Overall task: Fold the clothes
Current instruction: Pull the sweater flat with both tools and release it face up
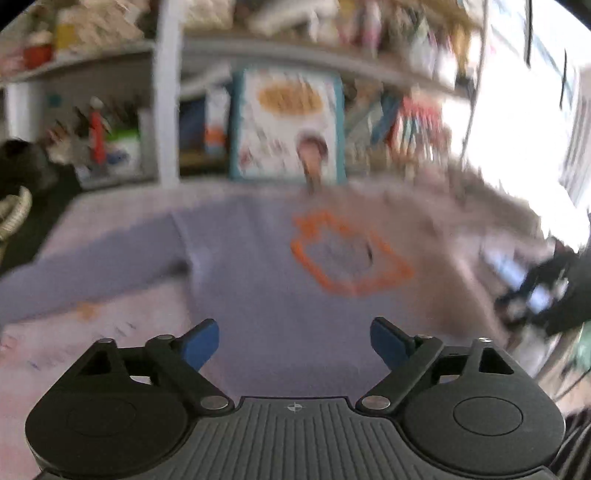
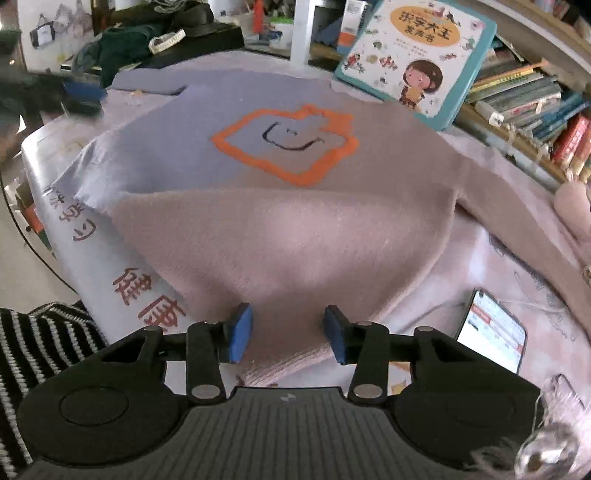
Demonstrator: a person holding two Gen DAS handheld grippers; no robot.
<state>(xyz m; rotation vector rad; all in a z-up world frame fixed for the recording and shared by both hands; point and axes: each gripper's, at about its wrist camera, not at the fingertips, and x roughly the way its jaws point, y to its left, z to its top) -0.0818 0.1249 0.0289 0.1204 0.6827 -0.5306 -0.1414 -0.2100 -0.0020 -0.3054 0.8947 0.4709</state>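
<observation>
a sweater (image 2: 280,206), half lilac and half dusty pink knit, lies spread on a table under a pale printed cloth (image 2: 491,266). an orange outlined square (image 2: 291,144) with a thin dark smile drawn inside sits at mid-chest. beyond the sweater's far edge a picture book (image 2: 417,55) with a teal border and a cartoon child leans against a shelf of books (image 2: 532,99). near the sweater's pink side, a phone (image 2: 491,332) with a lit screen lies flat on the cloth. past the lilac sleeve lie dark green clothes (image 2: 122,48), and a white post (image 2: 301,29) rises behind the sweater's far edge. on the table's front face by the lilac hem runs red lettering (image 2: 147,295). a black-and-white striped sleeve (image 2: 40,354) shows beside the hem corner.

the right gripper (image 2: 287,334) is low at the near hem, level, pointing across the sweater toward the book. its blue pads (image 2: 240,332) are moderately apart with a lifted fold of pink knit and its ribbed edge between them; they do not look pressed on it.

the left wrist view is blurred. the left gripper (image 1: 294,345) hangs over the lilac half, jaws wide and holding nothing, its blue pads (image 1: 201,341) above the cloth. from there the lilac sleeve (image 1: 92,273) stretches out to the side of the body, and the other tool shows as a dark smear at the sweater's pink edge.
</observation>
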